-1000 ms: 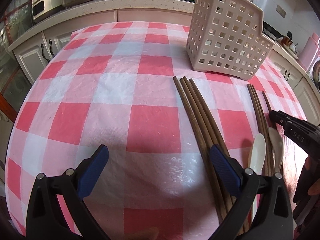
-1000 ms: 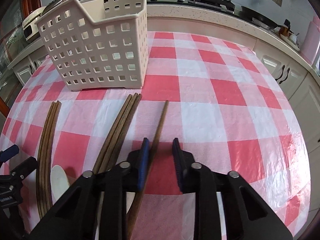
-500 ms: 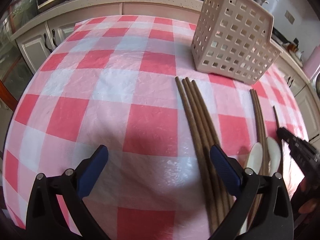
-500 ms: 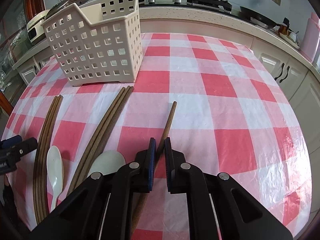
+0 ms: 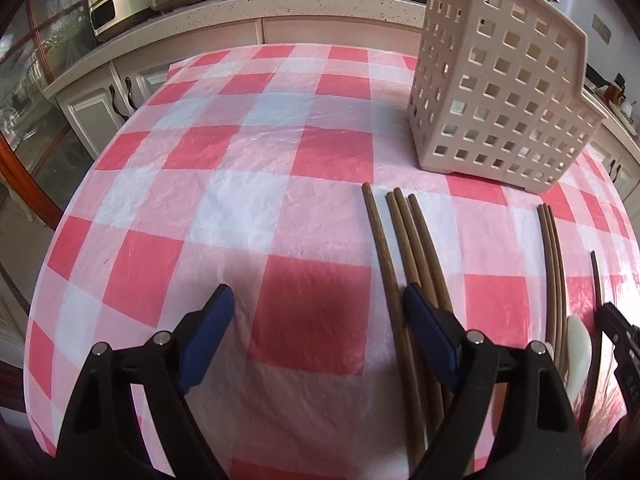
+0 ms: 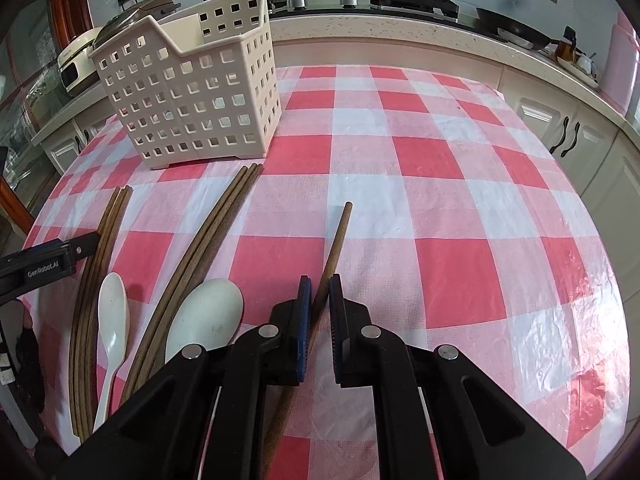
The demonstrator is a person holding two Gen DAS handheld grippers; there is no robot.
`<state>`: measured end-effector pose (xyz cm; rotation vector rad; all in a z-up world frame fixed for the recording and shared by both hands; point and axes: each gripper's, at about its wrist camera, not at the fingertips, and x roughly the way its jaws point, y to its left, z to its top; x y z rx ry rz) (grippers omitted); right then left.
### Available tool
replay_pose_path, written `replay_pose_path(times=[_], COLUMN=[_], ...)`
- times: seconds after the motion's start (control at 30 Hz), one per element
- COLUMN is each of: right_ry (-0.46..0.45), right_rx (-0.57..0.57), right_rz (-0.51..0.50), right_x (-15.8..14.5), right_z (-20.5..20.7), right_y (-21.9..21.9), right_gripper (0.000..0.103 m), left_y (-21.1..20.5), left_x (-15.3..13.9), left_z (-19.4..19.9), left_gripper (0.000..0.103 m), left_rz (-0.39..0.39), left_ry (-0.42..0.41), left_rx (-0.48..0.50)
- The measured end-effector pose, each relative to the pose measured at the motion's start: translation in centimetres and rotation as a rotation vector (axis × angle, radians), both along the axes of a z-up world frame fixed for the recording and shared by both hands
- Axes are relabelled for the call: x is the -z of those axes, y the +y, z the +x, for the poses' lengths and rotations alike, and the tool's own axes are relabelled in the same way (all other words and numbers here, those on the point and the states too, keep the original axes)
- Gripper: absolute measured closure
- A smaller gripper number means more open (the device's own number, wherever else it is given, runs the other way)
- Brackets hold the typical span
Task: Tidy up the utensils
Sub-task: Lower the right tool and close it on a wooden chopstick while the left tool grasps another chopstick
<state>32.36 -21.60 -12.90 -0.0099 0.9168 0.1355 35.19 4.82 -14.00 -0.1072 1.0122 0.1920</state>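
One wooden chopstick (image 6: 334,246) lies apart from the rest on the checked worktop (image 6: 460,216), pinched between the blue pads of the right claw (image 6: 319,286), its far end pointing up the cloth. Beside it rest a large white spoon (image 6: 206,312), a bundle of chopsticks (image 6: 208,240), a smaller white spoon (image 6: 112,320) and a second bundle (image 5: 408,264), with the perforated cream basket (image 6: 192,92) standing upright beyond them. Over that second bundle the left claw (image 5: 320,308) has just been narrowing yet is spread wide, one chopstick lying between its pads and untouched by them.
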Motion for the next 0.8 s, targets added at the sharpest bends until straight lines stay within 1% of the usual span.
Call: replay_pose_path(times=[0.07, 0.13, 0.2, 0.23, 0.3, 0.47, 0.67, 0.8], right_ry=[0.001, 0.001, -0.004, -0.006, -0.005, 0.002, -0.002, -0.04], right_rx=[0.0, -0.003, -0.006, -0.007, -0.006, -0.003, 0.019, 0.038], right_rz=[0.002, -0.005, -0.022, -0.031, -0.031, -0.014, 0.039, 0.081], right_x=[0.0, 0.0, 0.0, 0.0, 0.0, 0.0, -0.1, -0.9], right_z=[0.0, 0.0, 0.0, 0.0, 0.0, -0.1, -0.4, -1.3], right_y=[0.0, 0.0, 0.2, 0.4, 0.4, 0.1, -0.6, -1.1], right_gripper=[0.096, 0.096, 0.096, 0.096, 0.096, 0.096, 0.096, 0.096], left_y=[0.0, -0.2, -0.8, -1.2, -1.7, -2.5, -2.3, -2.1], left_x=[0.0, -0.1, -0.4, -0.5, -0.6, -0.6, -0.5, -1.0], left_z=[0.1, 0.1, 0.0, -0.2, -0.2, -0.4, -1.1, -1.9], left_gripper=[0.024, 0.032, 0.052, 0.057, 0.074, 0.094, 0.096, 0.096], left_rz=[0.002, 0.002, 0.007, 0.01, 0.009, -0.008, -0.062, -0.09], left_ry=[0.003, 0.001, -0.002, -0.003, -0.003, -0.009, -0.029, -0.061], left_rx=[-0.012, 0.003, 0.038, 0.049, 0.071, 0.117, 0.143, 0.153])
